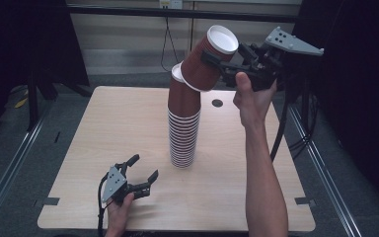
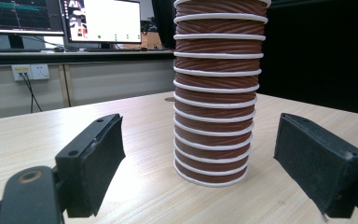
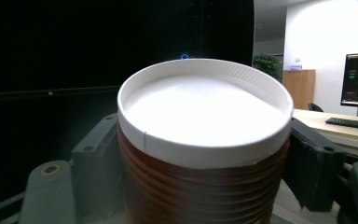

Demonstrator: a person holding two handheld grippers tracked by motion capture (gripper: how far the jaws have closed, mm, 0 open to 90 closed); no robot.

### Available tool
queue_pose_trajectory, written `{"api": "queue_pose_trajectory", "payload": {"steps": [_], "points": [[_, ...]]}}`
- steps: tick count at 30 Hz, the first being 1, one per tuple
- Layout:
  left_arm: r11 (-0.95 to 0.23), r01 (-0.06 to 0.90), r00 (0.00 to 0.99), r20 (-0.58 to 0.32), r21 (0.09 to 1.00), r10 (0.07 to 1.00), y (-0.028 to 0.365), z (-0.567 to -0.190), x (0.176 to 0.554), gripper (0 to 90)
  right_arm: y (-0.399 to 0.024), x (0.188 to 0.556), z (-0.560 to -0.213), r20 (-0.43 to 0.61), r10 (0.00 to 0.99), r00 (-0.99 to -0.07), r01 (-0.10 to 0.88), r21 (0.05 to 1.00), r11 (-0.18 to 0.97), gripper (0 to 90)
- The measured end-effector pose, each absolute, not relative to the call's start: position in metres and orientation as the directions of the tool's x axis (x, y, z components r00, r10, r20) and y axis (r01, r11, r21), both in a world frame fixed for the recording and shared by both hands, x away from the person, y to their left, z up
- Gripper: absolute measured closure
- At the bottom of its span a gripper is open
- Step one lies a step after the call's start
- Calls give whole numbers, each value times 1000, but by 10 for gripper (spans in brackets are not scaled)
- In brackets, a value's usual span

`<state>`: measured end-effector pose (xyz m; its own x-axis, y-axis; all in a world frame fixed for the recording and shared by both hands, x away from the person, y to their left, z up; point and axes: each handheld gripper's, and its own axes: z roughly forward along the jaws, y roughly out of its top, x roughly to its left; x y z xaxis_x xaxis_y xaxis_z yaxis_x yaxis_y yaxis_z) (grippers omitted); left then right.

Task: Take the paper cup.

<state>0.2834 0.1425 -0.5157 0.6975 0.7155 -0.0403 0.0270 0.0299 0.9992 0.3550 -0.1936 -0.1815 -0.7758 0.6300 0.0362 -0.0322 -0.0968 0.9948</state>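
While tilted — cup over stack.

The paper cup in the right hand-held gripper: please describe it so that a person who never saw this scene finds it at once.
Start at the light wooden table and the tall stack of brown ribbed paper cups at its middle. At the stack's top, one upside-down cup leans toward the far right, clamped in the right hand-held gripper. Unlike the nested cups, it is tilted and shows its white base.
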Motion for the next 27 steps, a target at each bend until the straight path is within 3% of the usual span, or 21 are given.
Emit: {"api": "queue_pose_trajectory", "payload": {"steps": [15, 27], "points": [[9, 9, 701, -12, 1000, 713, 144, -515, 285, 153, -226, 343, -186, 40, 689, -723, -50, 993, -110, 232], [25, 40, 688, -45, 999, 724, 143, -515, 285, 154, -242, 342, -207, 46, 724, -688, -19, 997, -81, 232]]}}
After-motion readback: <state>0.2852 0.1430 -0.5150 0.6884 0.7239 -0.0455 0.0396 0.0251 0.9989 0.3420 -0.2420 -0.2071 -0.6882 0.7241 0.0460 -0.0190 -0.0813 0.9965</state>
